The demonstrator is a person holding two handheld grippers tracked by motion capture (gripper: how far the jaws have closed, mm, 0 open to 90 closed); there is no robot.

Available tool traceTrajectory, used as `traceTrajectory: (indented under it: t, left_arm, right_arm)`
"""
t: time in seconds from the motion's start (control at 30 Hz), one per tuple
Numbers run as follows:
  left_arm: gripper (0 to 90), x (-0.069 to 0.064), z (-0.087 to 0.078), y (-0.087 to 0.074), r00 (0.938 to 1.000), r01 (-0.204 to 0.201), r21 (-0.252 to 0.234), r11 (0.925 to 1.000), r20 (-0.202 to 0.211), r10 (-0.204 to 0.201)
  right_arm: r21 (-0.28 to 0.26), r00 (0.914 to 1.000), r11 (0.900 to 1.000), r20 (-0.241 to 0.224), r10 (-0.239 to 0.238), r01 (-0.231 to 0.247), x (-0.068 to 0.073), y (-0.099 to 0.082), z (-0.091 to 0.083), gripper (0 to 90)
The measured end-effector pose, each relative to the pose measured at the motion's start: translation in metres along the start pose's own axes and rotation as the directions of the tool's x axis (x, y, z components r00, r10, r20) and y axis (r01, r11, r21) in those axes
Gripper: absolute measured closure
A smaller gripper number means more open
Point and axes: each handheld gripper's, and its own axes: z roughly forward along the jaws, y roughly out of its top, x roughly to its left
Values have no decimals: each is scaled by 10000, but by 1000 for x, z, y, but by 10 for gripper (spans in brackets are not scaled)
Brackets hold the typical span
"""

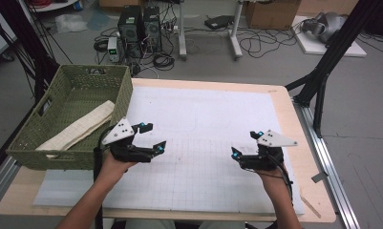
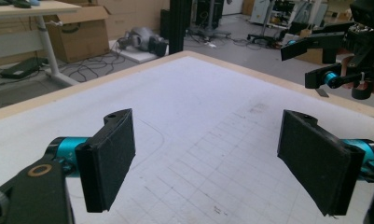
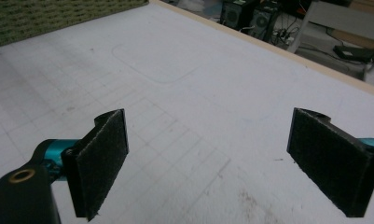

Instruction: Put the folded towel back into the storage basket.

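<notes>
A person holds both grippers low over a white gridded mat point(image 1: 203, 114) on a wooden table. My left gripper point(image 1: 154, 136) is at the mat's left, just right of a green woven basket point(image 1: 60, 152). Its jaws stand wide apart with nothing between them, as the left gripper view point(image 2: 205, 119) confirms. My right gripper point(image 1: 244, 144) hovers at the mat's right, open and empty point(image 3: 207, 116). It also appears far off in the left gripper view point(image 2: 296, 66). A folded cream cloth point(image 1: 79, 126) lies slanted inside the basket.
The basket's wall point(image 3: 45, 16) borders the mat on the left. A black frame leg point(image 1: 323, 81) stands off the table's right edge. Computer towers point(image 1: 139, 28), cables and cardboard boxes point(image 1: 270, 12) sit on the floor beyond the far edge.
</notes>
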Motion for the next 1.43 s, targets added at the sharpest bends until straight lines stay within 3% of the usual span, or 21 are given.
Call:
traceTrajectory:
  t: [0.2, 0.37, 0.7, 1.43]
  left_arm:
    - [194, -9, 11, -14, 10000, 35, 405, 9992, -50, -33]
    - [199, -10, 13, -25, 9994, 251, 506, 9984, -238, -239]
    - [202, -10, 12, -37, 9991, 295, 681, 9972, -327, -273]
    - [208, -7, 9, -39, 9985, 318, 693, 9971, -466, -286]
  right_arm:
    - [87, 9992, 9993, 133, 369, -370, -1, -18, -3, 118]
    - [255, 9989, 9988, 246, 409, -415, 1, -24, -4, 118]
    - [423, 9991, 9987, 327, 287, -301, 4, -29, -2, 118]
    - [266, 9987, 9992, 407, 298, -309, 3, -30, -4, 118]
